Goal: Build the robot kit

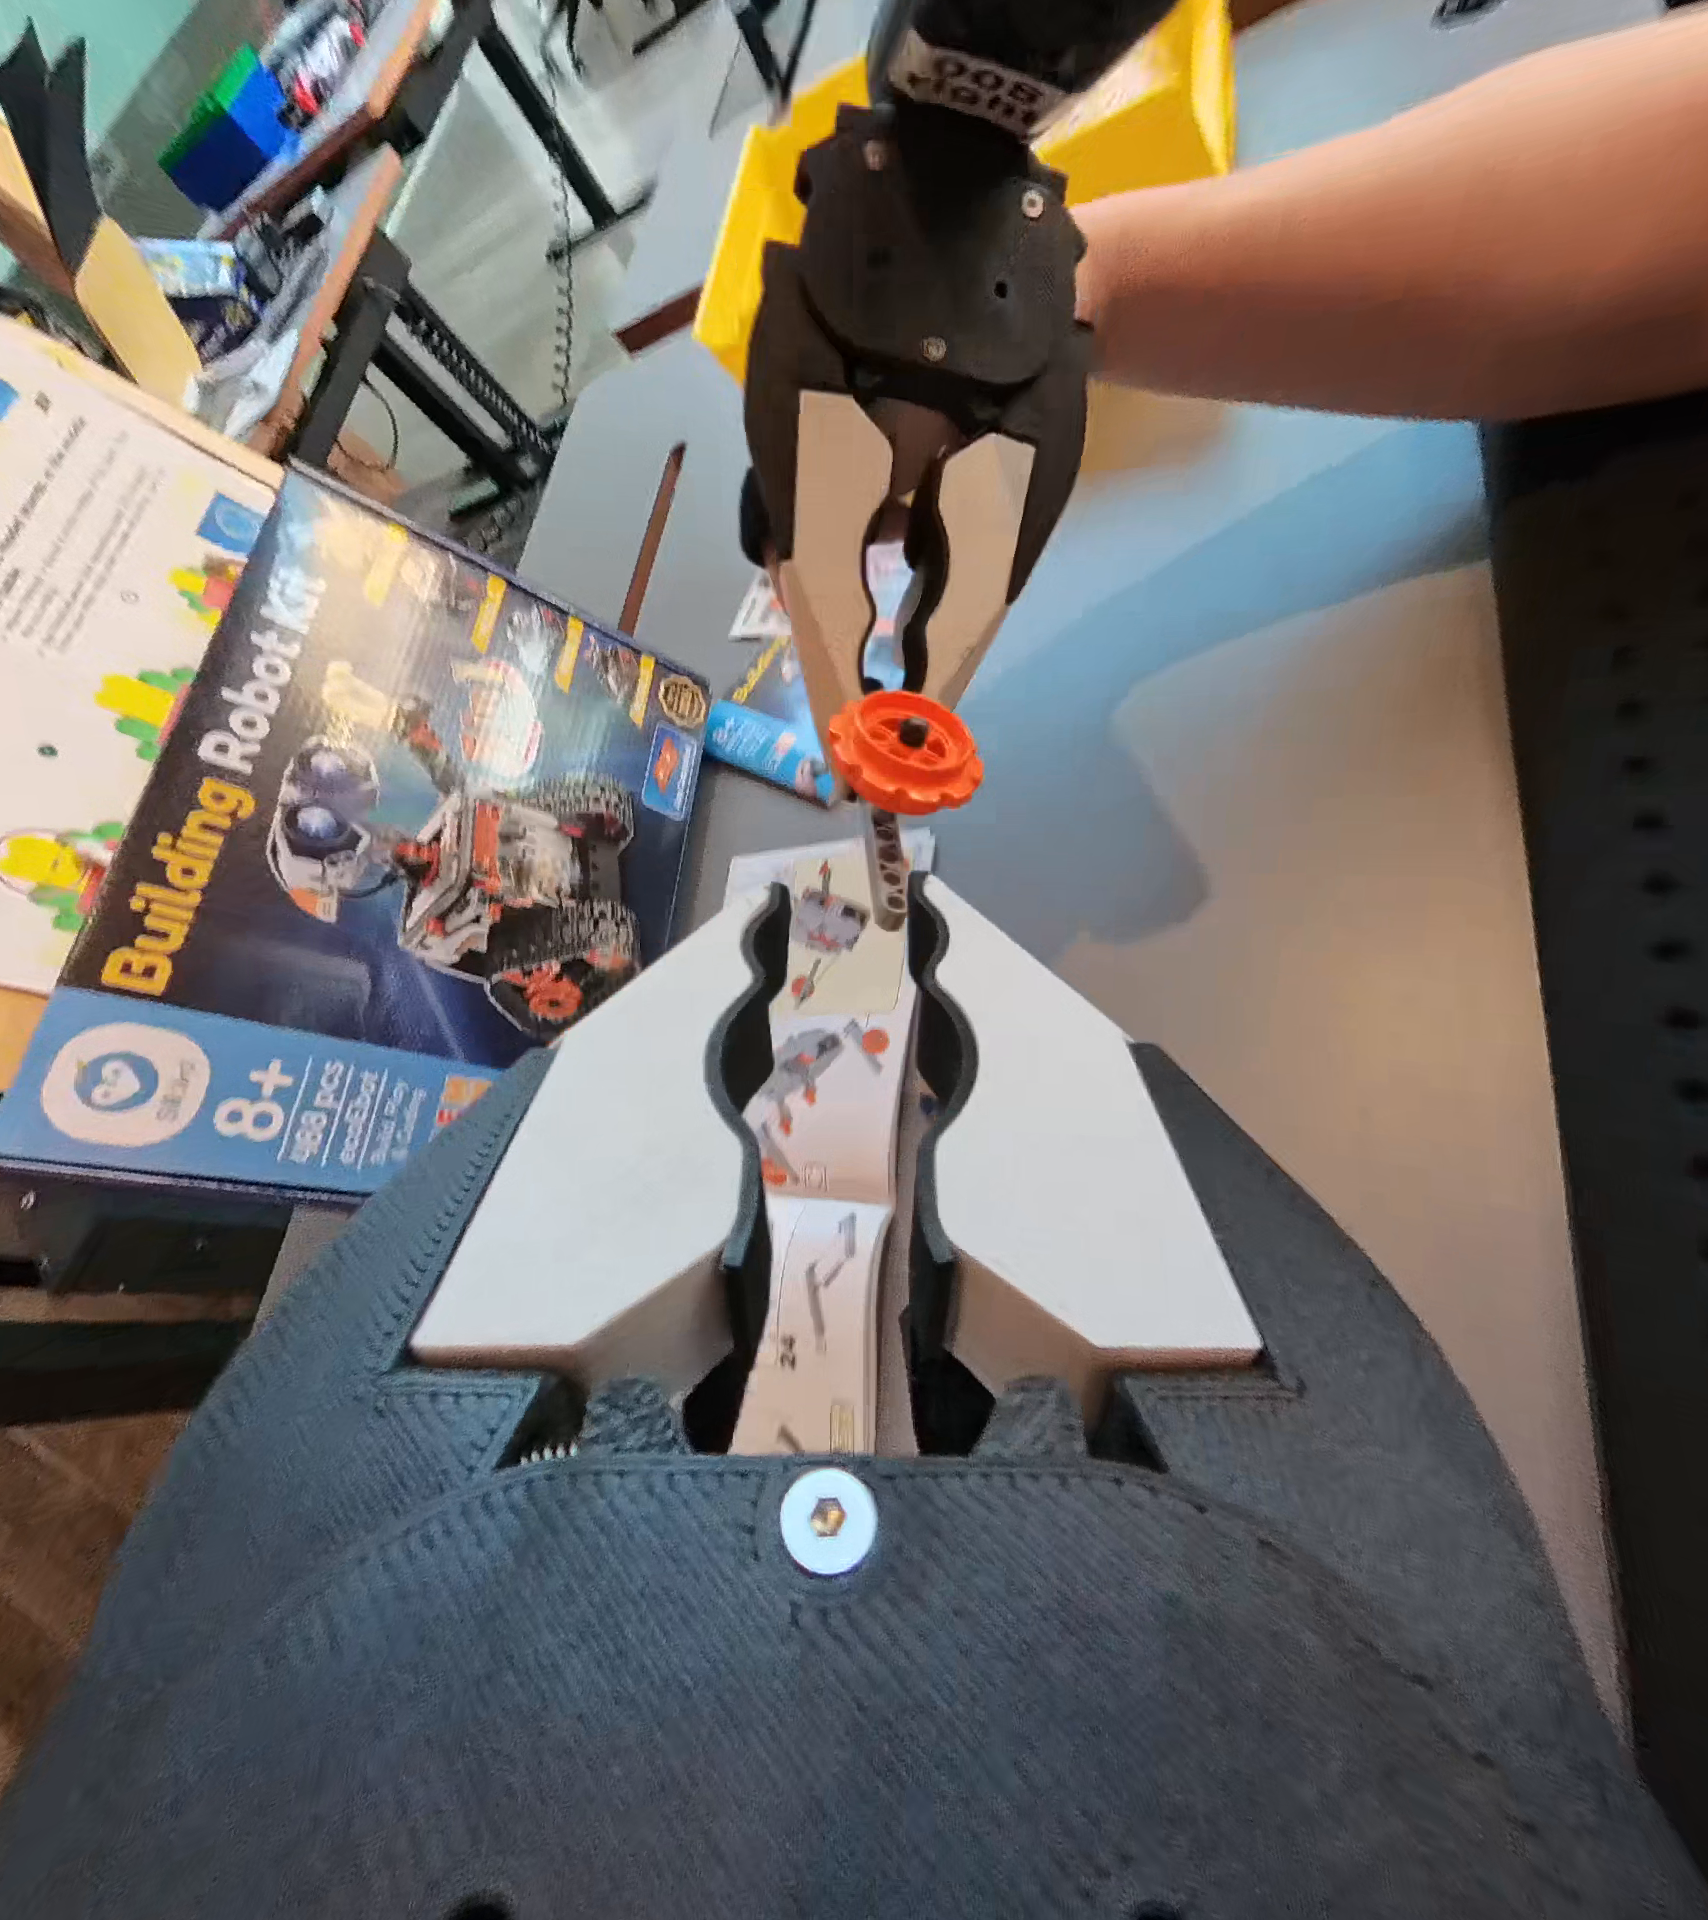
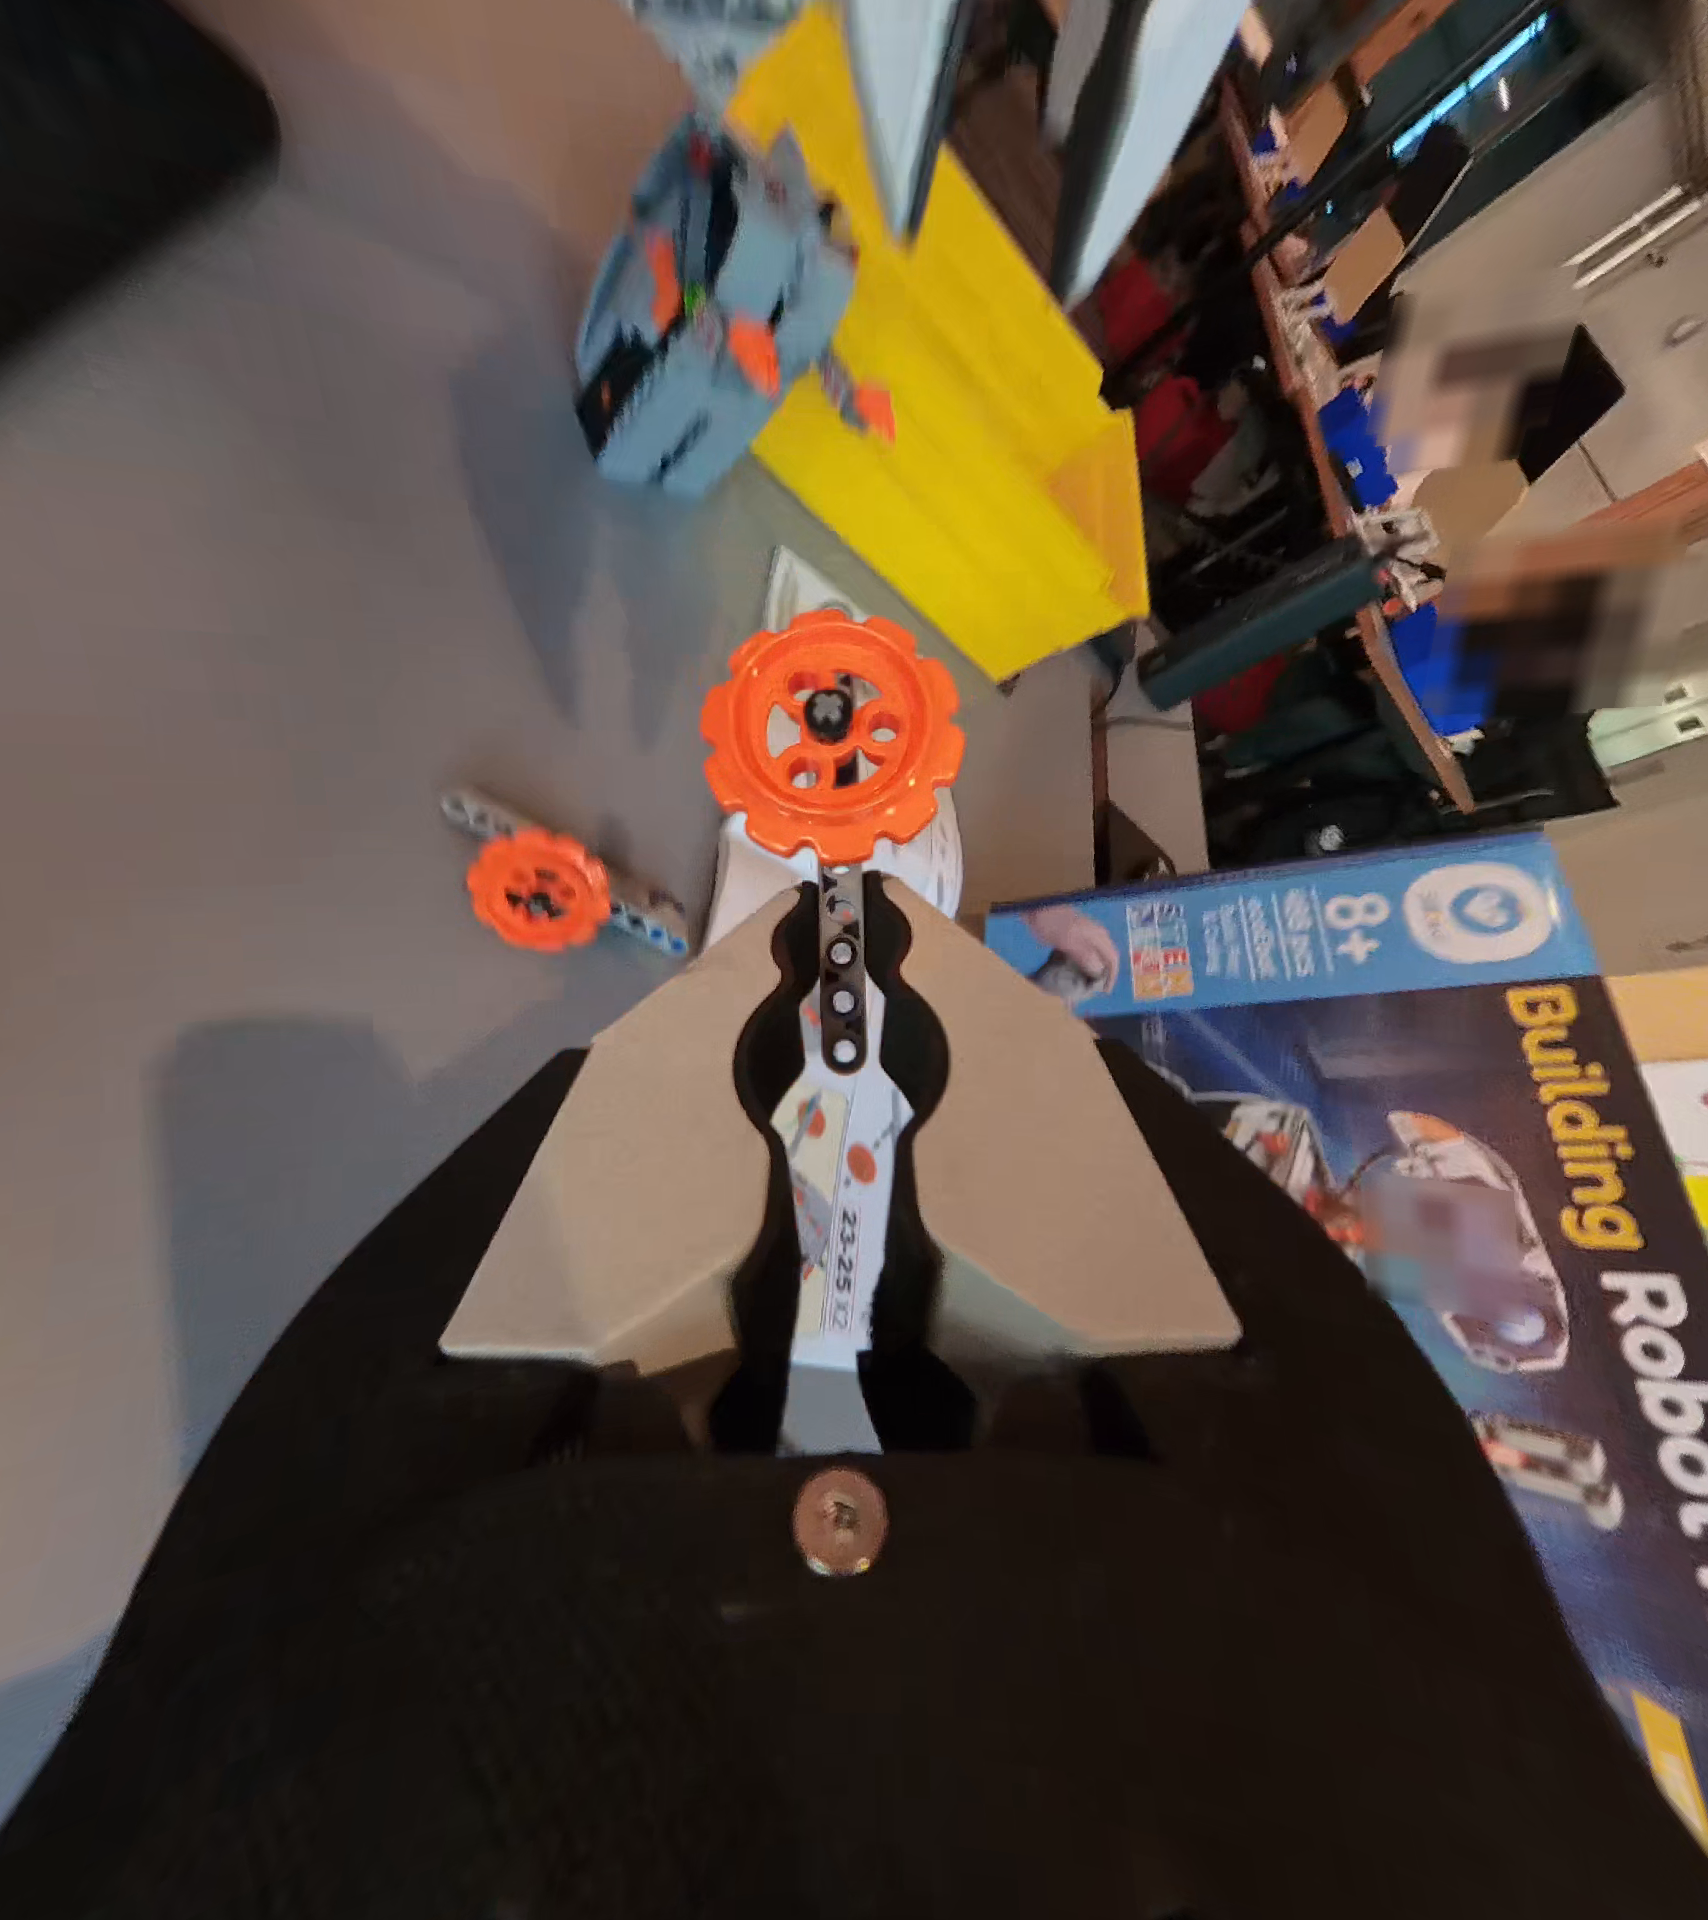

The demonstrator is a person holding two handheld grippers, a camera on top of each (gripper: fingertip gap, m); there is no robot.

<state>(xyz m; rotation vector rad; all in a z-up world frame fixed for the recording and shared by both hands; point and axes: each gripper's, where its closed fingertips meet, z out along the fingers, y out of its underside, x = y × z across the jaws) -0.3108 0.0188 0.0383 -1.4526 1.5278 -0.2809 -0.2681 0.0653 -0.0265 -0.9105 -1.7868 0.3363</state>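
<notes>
My right gripper [image 2: 842, 883] is shut on a dark holed beam [image 2: 839, 987] that carries an orange toothed wheel [image 2: 829, 732] on a black axle at its far end. The left wrist view shows this gripper [image 1: 897, 691] coming down from above with the wheel [image 1: 904, 753] at its tips and the beam [image 1: 886, 862] reaching toward my left gripper [image 1: 850, 888]. My left gripper's jaws stand apart and hold nothing. The beam's end lies by its right fingertip [image 1: 923, 904]; I cannot tell if it touches.
A second orange wheel on a grey beam [image 2: 538, 891] lies on the grey table [image 2: 206, 727]. A grey-orange model [image 2: 715, 343] stands by a yellow bin [image 2: 985, 499]. A kit box [image 1: 362, 831] and an open booklet [image 1: 829, 1039] lie below. A black perforated panel [image 1: 1660, 935] is at the right.
</notes>
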